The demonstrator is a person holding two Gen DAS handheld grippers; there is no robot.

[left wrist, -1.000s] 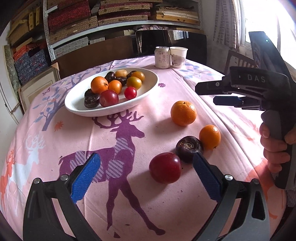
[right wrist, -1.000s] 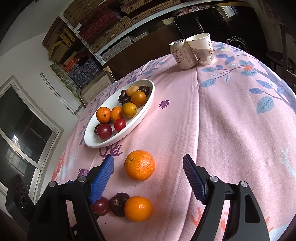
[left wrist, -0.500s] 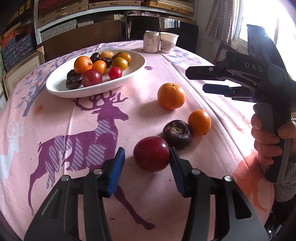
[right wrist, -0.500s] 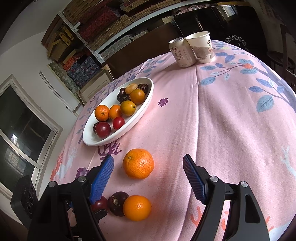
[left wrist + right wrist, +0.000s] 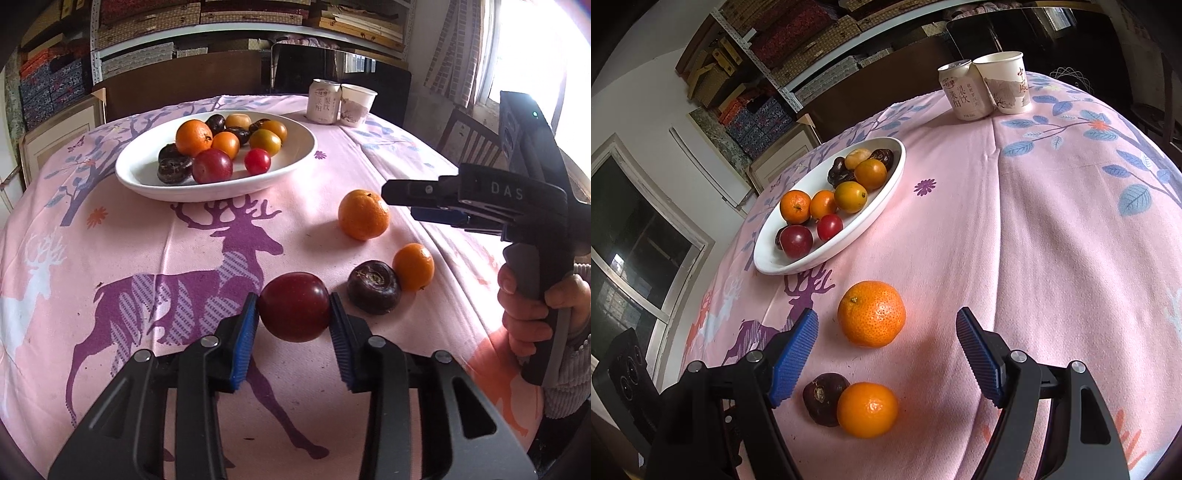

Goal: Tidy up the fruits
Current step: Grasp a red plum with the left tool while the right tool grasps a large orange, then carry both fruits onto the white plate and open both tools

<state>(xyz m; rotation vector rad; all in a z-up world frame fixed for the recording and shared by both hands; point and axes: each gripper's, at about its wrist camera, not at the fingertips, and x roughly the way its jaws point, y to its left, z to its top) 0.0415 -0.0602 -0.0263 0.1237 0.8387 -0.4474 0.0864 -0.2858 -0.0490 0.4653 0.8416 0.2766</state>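
My left gripper (image 5: 293, 326) is shut on a dark red plum (image 5: 294, 306), its blue pads touching both sides, low over the pink cloth. To its right lie a dark purple fruit (image 5: 373, 287), a small orange (image 5: 413, 266) and a big orange (image 5: 364, 214). A white oval plate (image 5: 147, 177) with several fruits sits farther back. My right gripper (image 5: 886, 354) is open and empty, above the big orange (image 5: 871, 314); the purple fruit (image 5: 823, 397) and small orange (image 5: 867, 409) lie below it. The plate (image 5: 768, 258) is at the left there.
A drink can (image 5: 323, 100) and a paper cup (image 5: 356, 104) stand at the table's far edge; they also show in the right wrist view, the can (image 5: 964, 92) and the cup (image 5: 1006, 83). Shelves with boxes and a dark chair stand behind the table.
My left gripper moved forward around the red plum and closed on it. The right gripper stayed open and shifted slightly nearer the big orange.
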